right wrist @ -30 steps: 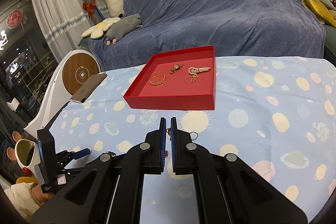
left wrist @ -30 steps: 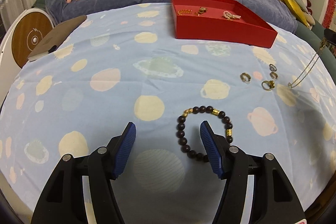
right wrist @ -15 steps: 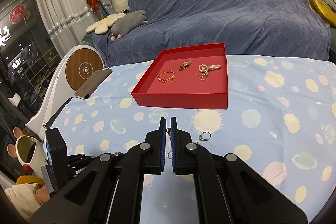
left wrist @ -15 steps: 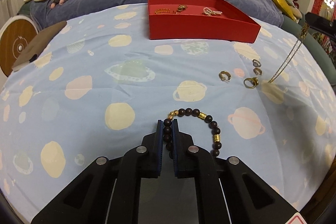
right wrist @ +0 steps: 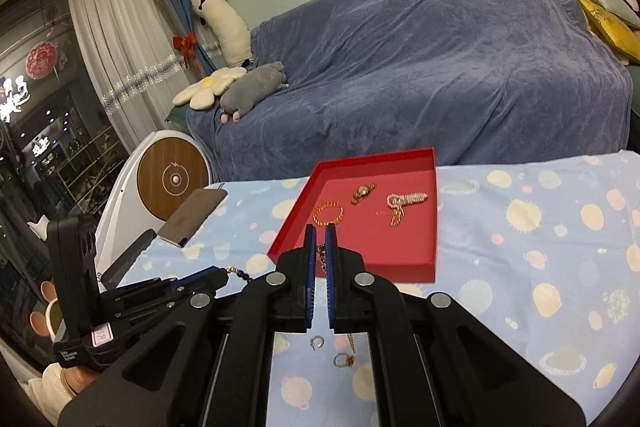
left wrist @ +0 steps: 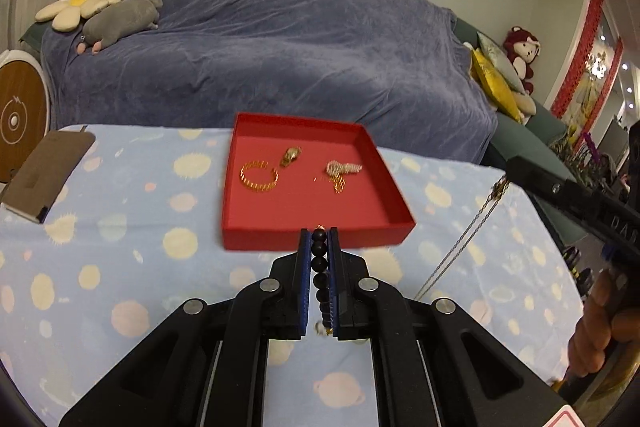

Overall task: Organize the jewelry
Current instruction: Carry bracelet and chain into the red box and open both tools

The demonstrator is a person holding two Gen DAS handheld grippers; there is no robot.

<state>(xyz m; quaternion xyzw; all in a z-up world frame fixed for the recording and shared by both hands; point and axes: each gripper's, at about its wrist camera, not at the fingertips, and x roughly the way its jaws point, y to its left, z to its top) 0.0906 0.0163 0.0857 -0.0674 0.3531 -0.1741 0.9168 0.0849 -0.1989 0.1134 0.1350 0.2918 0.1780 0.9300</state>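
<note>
My left gripper [left wrist: 319,233] is shut on a dark bead bracelet [left wrist: 320,267] with gold beads and holds it above the cloth, just before the red tray [left wrist: 384,183]. The tray holds a gold bangle [left wrist: 259,176], a watch [left wrist: 291,155] and a pearl piece [left wrist: 342,169]. My right gripper [right wrist: 320,231] is shut on a thin chain necklace [right wrist: 321,255] that hangs down, seen at the right in the left wrist view [left wrist: 464,239]. The right wrist view shows the left gripper [right wrist: 224,277] low at the left, and the tray [right wrist: 434,211].
Two loose rings [right wrist: 317,342] [right wrist: 344,359] lie on the spotted blue cloth [right wrist: 520,267] under my right gripper. A brown notebook [left wrist: 44,175] lies at the table's left edge. A blue-covered sofa [left wrist: 280,47] stands behind the table.
My left gripper has lifted the bead bracelet off the cloth and moved toward the red tray. My right gripper has risen with the chain and moved nearer the tray.
</note>
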